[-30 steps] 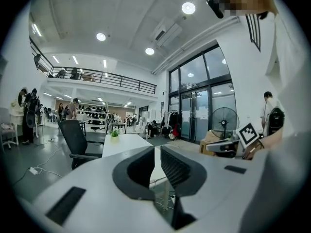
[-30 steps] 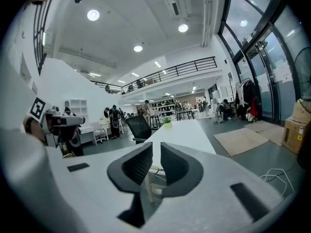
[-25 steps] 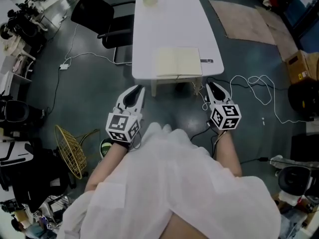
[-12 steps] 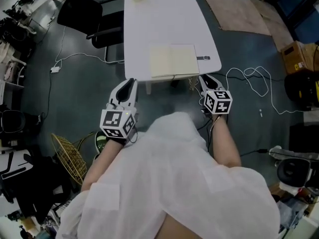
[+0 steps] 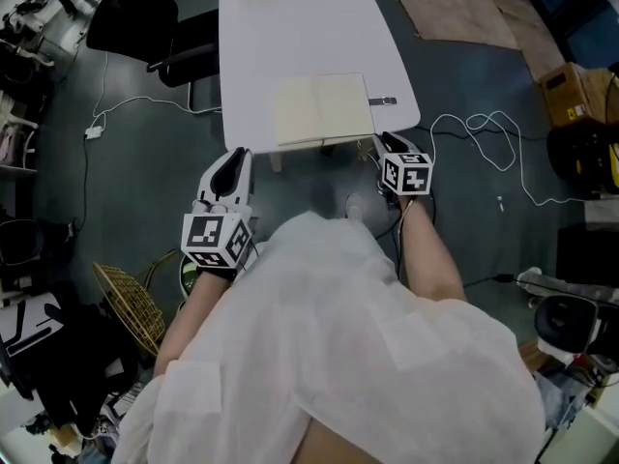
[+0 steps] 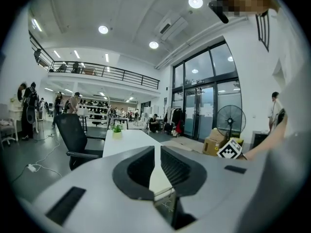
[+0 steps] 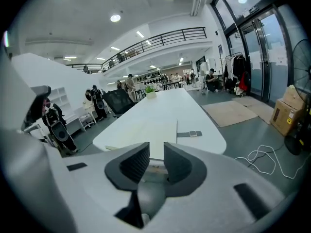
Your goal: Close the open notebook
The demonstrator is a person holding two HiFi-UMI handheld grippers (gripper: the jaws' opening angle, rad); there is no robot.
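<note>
**Notebook open on worktop; both claws short of it, no contact made**

**Position of the work.** The notebook [image 5: 322,109] lies open and flat at the near end of the white worktop [image 5: 290,27], its spine running near to far and both pages facing up. A dark strap with a pale clasp [image 5: 384,101] lies on the worktop at its right edge. Whether the strap belongs to the notebook cannot be told.

**Right claw.** The right claw [image 5: 389,144] sits at the near right corner of the worktop, just near of the notebook's right page and tilted downward. Its jaws are apart and opening. Nothing stands between them; the notebook's near edge shows beyond the gap.

**Left claw.** The left claw [image 5: 232,160] hangs off the near left corner of the worktop, over the floor and apart from the notebook. Its jaws are nearly together with only a narrow slit between them, and nothing in it.

**Step in hand.** Judged to be the approach: no page or cover is lifted or touched.

**Next move.** The right claw looks best placed. It needs to come level with the worktop and take the outer edge of the right-hand cover between its jaws, cover and pages together. That half then swings over the spine onto the left half. The left claw may need to steady the left page, since a flat notebook could slide on the smooth worktop.
</note>
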